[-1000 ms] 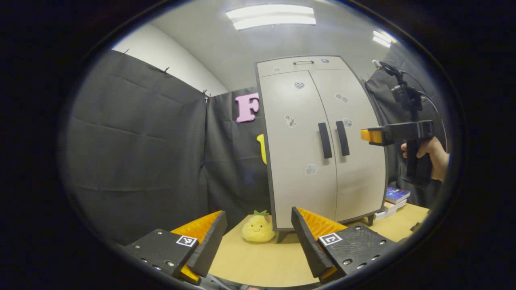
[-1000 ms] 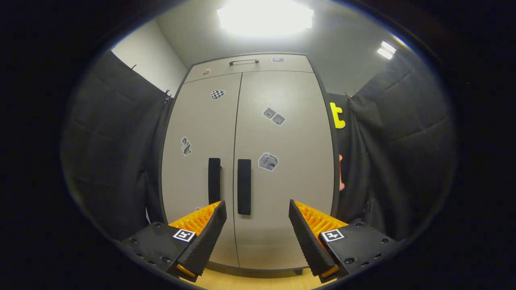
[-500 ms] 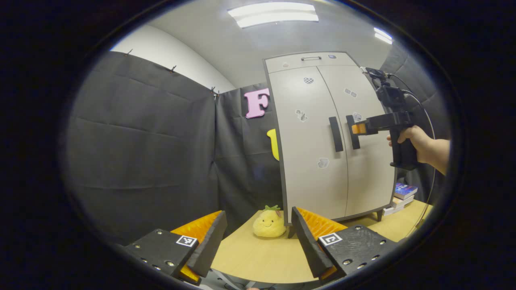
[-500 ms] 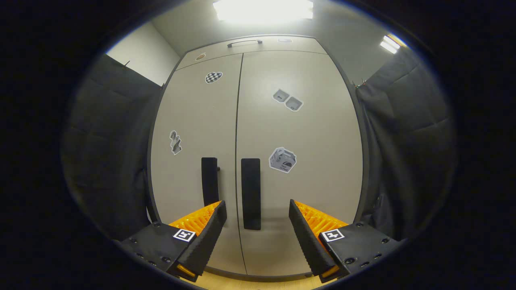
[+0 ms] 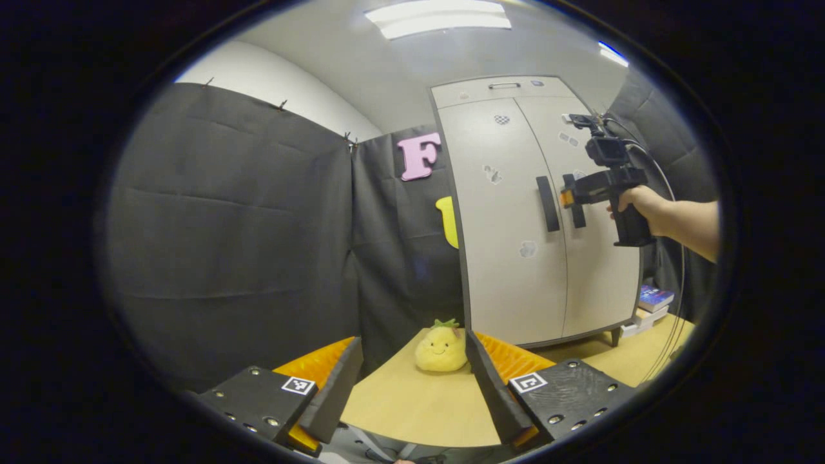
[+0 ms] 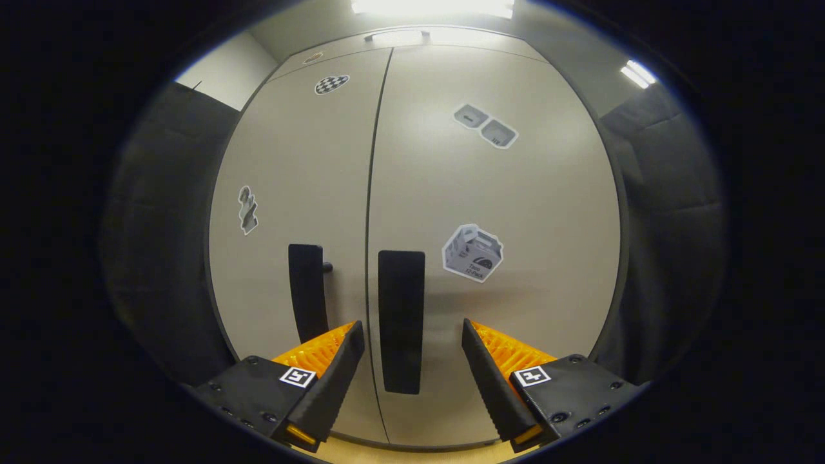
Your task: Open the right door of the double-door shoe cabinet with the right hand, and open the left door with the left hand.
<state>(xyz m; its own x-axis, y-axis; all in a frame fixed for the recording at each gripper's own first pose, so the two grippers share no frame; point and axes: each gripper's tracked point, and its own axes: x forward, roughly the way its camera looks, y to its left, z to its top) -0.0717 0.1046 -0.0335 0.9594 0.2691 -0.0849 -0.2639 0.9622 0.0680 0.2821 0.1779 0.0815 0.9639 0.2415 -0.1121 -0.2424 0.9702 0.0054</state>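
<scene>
The pale grey shoe cabinet [image 5: 515, 277] stands on the table with both doors closed. In the right gripper view its right door [image 6: 515, 212] and left door [image 6: 283, 161] loom close. My right gripper [image 6: 411, 328] is open, and the black right handle [image 6: 401, 303] stands between its fingers, a little beyond the tips. The left handle [image 6: 306, 290] lies just to the left. In the left gripper view a hand [image 5: 641, 203] holds the right gripper [image 5: 568, 196] up against the right handle. My left gripper [image 5: 412, 345] hangs open well back from the cabinet, with nothing between its fingers.
A yellow plush toy [image 5: 441, 348] sits on the wooden table [image 5: 412, 406] by the cabinet's left foot. A stack of books [image 5: 654, 299] lies at the cabinet's right side. Black cloth walls close in on both sides. Stickers dot the doors.
My right gripper has closed in on the cabinet, so the right handle now sits between its fingers. The left gripper has turned a little left; the cabinet has slid right in its view.
</scene>
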